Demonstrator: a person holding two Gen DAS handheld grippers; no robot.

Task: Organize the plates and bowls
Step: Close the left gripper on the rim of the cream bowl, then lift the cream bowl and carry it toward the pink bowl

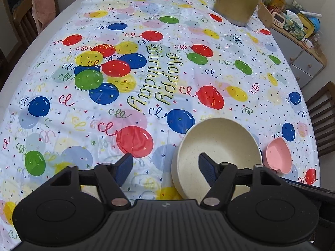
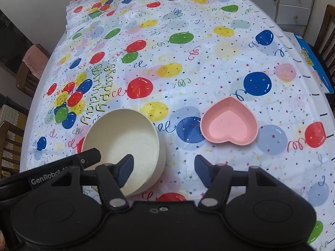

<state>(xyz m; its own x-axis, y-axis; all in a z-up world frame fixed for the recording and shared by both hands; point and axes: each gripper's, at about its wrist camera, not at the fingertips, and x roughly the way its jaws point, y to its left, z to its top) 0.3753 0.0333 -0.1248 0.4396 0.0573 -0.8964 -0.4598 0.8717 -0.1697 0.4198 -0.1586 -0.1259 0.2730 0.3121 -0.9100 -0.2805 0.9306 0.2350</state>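
Between your two sets of fingers sits the round cream speckled bowl [image 2: 125, 146] on the desk [image 2: 209, 52]. Left fingers [image 1: 165, 169] and right fingers [image 2: 163, 171] stand apart, each astride an opposite rim, unclamped. Squeeze unevenly and it could tip or skid into the pink heart-shaped dish [image 2: 229, 123] beyond your right fingers.

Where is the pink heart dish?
In the right wrist view the pink heart dish sits on the balloon tablecloth, right of the cream bowl, not touching it.
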